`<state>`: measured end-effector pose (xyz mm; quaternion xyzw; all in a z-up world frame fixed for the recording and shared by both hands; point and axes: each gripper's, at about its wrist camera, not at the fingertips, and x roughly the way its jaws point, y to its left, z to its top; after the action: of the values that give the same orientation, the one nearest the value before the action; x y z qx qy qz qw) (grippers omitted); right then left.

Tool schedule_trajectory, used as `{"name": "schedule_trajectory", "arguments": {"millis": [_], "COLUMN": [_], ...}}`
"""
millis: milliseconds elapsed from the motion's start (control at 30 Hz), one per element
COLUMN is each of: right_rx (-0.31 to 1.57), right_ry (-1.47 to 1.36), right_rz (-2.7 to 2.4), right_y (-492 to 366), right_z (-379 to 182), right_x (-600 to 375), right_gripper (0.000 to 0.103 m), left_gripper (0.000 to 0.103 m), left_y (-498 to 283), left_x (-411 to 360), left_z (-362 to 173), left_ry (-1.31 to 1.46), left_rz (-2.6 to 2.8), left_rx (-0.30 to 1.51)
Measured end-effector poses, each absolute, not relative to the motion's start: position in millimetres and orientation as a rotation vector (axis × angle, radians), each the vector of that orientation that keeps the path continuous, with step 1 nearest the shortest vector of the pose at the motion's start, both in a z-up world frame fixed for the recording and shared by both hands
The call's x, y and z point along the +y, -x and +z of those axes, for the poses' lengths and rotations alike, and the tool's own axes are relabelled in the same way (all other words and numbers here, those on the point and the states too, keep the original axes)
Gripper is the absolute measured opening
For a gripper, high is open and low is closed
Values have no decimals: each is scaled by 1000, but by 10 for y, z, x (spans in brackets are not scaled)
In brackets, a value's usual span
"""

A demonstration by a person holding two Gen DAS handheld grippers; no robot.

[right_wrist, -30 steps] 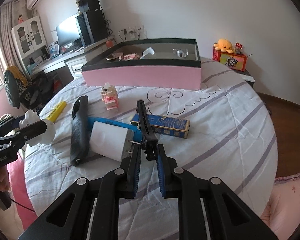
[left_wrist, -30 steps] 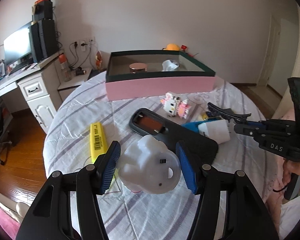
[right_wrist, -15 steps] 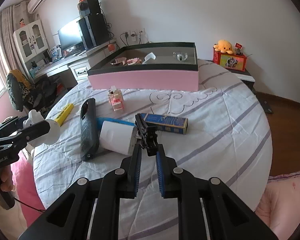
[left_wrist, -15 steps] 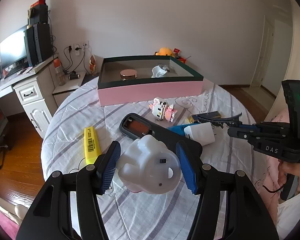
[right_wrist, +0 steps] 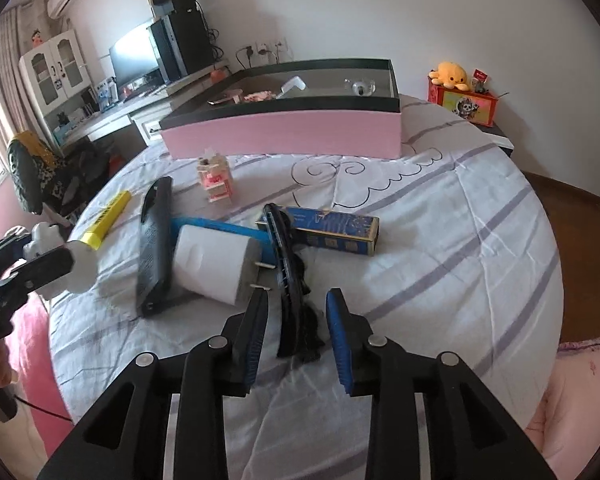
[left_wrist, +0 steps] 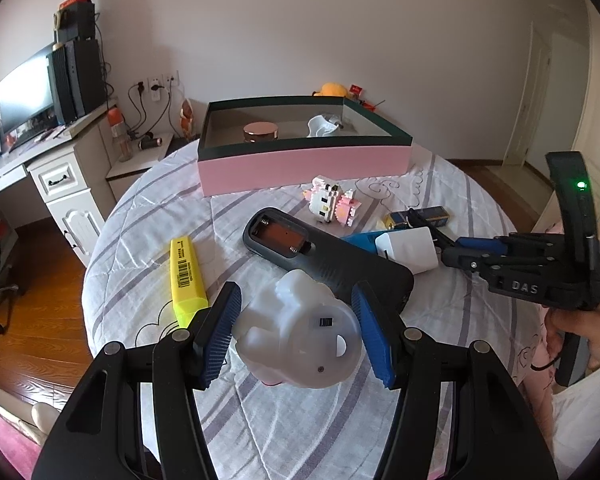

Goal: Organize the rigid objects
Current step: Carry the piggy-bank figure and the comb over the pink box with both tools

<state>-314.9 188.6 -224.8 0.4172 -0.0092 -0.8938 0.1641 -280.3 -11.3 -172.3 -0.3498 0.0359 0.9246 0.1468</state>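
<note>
My left gripper is shut on a white plastic figure and holds it above the bed's near edge; it also shows in the right wrist view. My right gripper is open, its jaws on either side of a black hair clip that lies on the bedspread. A pink box with a dark rim stands at the far side and holds a copper lid and a white item.
On the striped bedspread lie a white charger plug, a black remote, a yellow highlighter, a pink brick figure and a blue box. A desk with a monitor stands left.
My right gripper has opened and let go of the black hair clip, which now lies on the bed between its jaws. My left gripper still holds the white figure, nearly unmoved.
</note>
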Motion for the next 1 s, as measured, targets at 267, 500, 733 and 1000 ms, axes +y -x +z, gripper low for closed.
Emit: {"name": "schedule_trajectory", "arguments": {"millis": [267,500,733,1000], "right_rx": [26,-8,-20,-20], "right_ry": [-1178,-1077,-980,-874], "right_rz": [-2565,-2596,-2589,-2626], "right_y": [3151,3062,3045,3201], "right_z": [-2249,-1980,-1694,-1342], "right_x": [1864,1880,1798,1748], "right_gripper": [16,16,16,16], "left_gripper": [59,59,59,59], "left_y": [2805,2802,2852,2985], "left_x": [-119,-99,-22,145], "left_z": [-1686,-1536,-1216,-814], "left_ry": [988,938,840,716], "left_rz": [2673,2689,2727,2776], "left_rx": [96,105,123,164]}}
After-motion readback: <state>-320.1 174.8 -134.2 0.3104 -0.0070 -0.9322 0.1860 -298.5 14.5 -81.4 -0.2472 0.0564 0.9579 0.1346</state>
